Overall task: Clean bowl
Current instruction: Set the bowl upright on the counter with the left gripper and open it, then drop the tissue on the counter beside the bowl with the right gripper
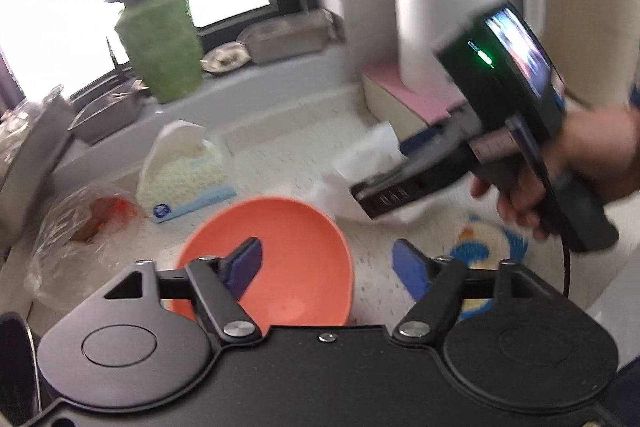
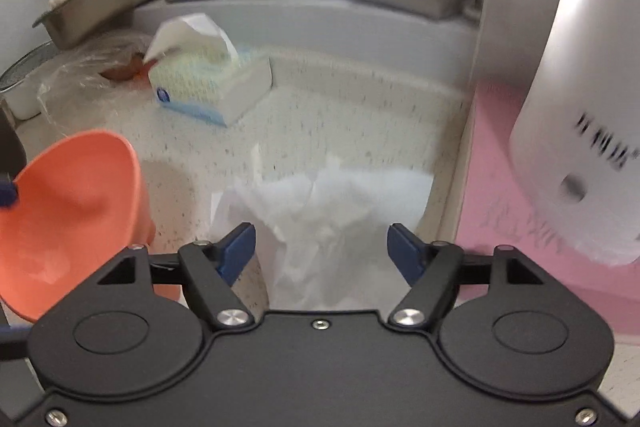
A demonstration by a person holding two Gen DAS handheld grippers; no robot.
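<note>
Right gripper (image 2: 321, 247) spread open and empty just above loose white tissue (image 2: 320, 211), presumably for wiping; left gripper (image 1: 326, 263) likewise open, one finger inside orange bowl (image 1: 272, 267) left of that tissue, perhaps steadying it.

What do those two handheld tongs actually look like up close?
Each of the tongs is matte black plastic: a flat body with two round discs, silver screws, and hinged black links carrying blue fingertip pads. The right tongs, seen from the left tongs, have a pistol-style handle, a small lit screen, a green light and a black cable. A bare hand holds it.
</note>
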